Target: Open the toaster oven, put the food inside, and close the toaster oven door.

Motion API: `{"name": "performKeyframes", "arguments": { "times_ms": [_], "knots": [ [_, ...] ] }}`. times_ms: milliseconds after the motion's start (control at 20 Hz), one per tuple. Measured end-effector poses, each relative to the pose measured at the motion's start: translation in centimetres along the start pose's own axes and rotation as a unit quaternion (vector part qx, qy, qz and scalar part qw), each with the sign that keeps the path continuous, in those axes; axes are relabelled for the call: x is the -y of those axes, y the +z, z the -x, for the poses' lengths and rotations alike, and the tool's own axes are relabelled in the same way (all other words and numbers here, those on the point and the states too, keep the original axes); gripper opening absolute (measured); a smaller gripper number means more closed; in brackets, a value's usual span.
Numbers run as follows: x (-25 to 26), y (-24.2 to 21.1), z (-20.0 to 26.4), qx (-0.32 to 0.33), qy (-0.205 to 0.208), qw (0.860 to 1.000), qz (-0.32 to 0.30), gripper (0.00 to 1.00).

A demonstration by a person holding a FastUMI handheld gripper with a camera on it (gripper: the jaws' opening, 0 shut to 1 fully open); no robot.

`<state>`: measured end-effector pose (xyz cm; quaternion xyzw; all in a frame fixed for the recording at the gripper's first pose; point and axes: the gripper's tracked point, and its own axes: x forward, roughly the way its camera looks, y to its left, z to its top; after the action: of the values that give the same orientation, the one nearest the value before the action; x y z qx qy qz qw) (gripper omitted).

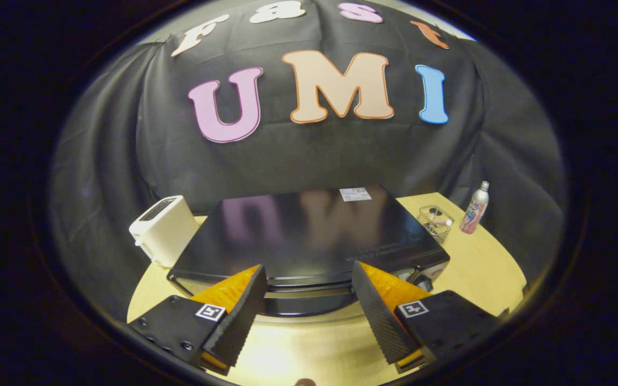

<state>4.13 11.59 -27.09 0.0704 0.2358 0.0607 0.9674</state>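
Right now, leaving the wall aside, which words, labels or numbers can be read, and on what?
White sticker on the toaster oven top: too small to read.
Faint print near its front right corner: blurred.
Bottle label: blurred.
Gripper, jaws open at the oven's front edge: square markers, no words.

A staged recording booth set up as a small kitchen corner: black cloth walls hang behind a pale wooden bench [480,268] carrying a black toaster oven [309,241], a white toaster [163,229] at far left, and, far right, perhaps a wire basket [435,222] and bottle [474,208].
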Motion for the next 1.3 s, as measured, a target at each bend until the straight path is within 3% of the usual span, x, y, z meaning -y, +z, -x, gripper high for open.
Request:
{"name": "performKeyframes", "arguments": {
  "times_ms": [700,950,1100,1300],
  "knots": [
    [0.8,-3.5,4.1,-0.03,0.005,0.999,-0.013,1.0],
    [1.1,-6.3,6.2,-0.05,0.006,0.999,-0.017,1.0],
    [1.2,-8.7,7.4,-0.065,0.006,0.997,0.032,1.0],
    [1.5,-11.4,8.7,-0.09,0.004,0.996,0.019,1.0]
  ]
}}
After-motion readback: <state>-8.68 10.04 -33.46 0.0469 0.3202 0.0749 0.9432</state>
